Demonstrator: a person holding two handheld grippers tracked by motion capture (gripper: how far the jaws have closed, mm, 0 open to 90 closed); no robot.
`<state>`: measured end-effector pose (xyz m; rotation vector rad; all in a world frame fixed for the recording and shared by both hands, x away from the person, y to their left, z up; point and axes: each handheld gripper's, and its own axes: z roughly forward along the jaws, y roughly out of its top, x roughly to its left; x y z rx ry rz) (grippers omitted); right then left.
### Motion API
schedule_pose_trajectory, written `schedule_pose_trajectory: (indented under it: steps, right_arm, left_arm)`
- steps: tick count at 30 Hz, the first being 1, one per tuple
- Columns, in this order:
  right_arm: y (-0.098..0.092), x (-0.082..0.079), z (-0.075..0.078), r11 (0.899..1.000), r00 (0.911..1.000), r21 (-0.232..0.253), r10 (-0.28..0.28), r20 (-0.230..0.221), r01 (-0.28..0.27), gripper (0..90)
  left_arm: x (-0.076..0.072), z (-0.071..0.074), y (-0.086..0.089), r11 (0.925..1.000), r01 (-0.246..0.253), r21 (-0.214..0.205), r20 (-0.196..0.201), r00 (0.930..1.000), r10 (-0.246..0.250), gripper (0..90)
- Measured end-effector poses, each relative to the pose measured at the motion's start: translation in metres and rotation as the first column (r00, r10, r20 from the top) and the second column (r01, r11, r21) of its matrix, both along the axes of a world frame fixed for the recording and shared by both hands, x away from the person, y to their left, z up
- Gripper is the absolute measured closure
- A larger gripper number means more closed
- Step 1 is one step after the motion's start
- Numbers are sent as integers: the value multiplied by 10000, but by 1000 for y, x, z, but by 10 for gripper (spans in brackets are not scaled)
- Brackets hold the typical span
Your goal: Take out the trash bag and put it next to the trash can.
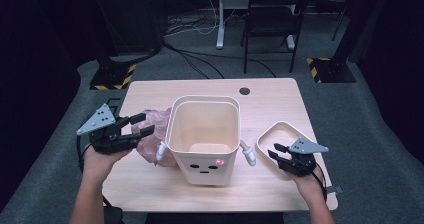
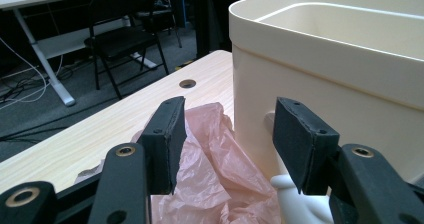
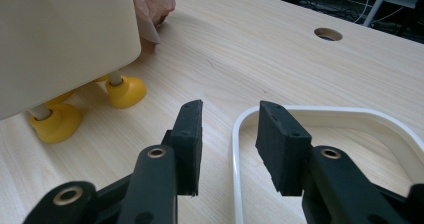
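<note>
The right gripper (image 3: 227, 134) hangs with jaws spread astride the near rim of the white rounded plastic frame (image 3: 235, 149) (not pinching it). Beyond, the left gripper (image 1: 142, 125) gapes beside the crumpled pink plastic bag (image 1: 150, 134), against the cream face-printed bin (image 1: 202, 129).

My left gripper (image 2: 225, 144) stands with jaws apart at a crumpled pink thin-plastic bag (image 2: 210, 169). The bag lies in a loose heap on the table, pressed against the left wall of an upright cream plastic bin (image 1: 204, 134) with a small face on its near wall; the bin is open at the top.

My right gripper (image 3: 227, 144) stands with jaws apart astride the near-left rim of a flat white rounded-rectangle plastic frame (image 3: 320, 113). The frame lies flat on the table, to the right of the bin and apart from it.
</note>
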<state>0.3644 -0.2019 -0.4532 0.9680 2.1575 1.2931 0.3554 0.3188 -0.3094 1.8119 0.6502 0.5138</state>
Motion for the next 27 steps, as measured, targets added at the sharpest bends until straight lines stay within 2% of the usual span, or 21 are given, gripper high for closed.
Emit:
schedule_pose_trajectory:
  steps: [13,18,21,27]
  right_arm:
    - [-6,2,-16,9997,9979,-123,-195,-613,187,650]
    - [-4,2,-20,9998,9975,-216,-22,-710,7,670]
    - [-1,3,-23,9990,9972,-429,88,-746,-121,675]
    - [0,7,-29,9980,9941,-610,97,-1077,-163,695]
  left_arm:
    - [-1,-2,1,9998,-129,181,-41,9999,130,464]
    - [-3,-1,3,10000,-84,35,-2,10000,84,464]
    - [-3,0,4,10000,-61,-9,16,10000,61,464]
    - [-5,0,5,9999,46,-105,37,10000,-46,464]
